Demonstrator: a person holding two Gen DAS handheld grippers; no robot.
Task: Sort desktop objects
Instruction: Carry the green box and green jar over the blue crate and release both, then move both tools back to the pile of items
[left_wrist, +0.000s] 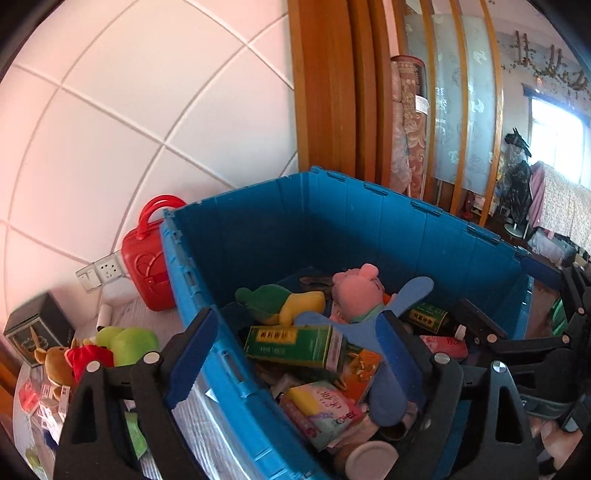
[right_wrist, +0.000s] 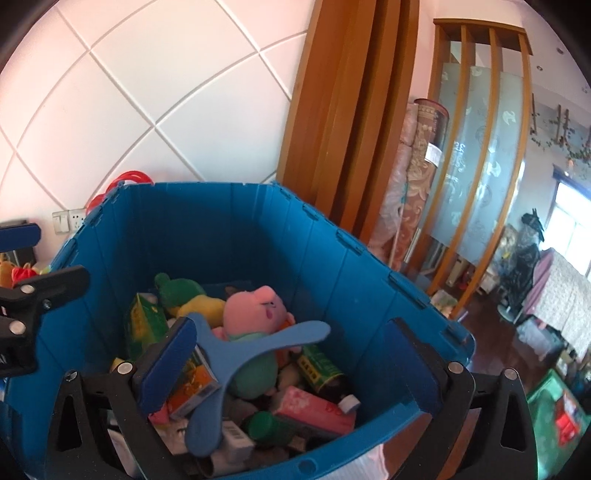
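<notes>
A big blue crate (left_wrist: 369, 229) (right_wrist: 229, 236) holds a pile of objects: a pink plush (left_wrist: 356, 291) (right_wrist: 255, 310), a green and yellow plush (left_wrist: 280, 301) (right_wrist: 188, 295), a green box (left_wrist: 295, 347), a blue three-armed boomerang (left_wrist: 391, 332) (right_wrist: 221, 369), packets and bottles. My left gripper (left_wrist: 291, 354) is open, straddling the crate's left wall. My right gripper (right_wrist: 291, 365) is open above the crate's near side; the boomerang lies by its left finger, loose on the pile.
A red case (left_wrist: 147, 254) stands against the tiled wall left of the crate. On the table (left_wrist: 129, 314) to the left lie plush toys (left_wrist: 122, 345), a dark box (left_wrist: 37, 332) and small cartons (left_wrist: 44, 406). A wooden door frame (left_wrist: 332, 92) rises behind.
</notes>
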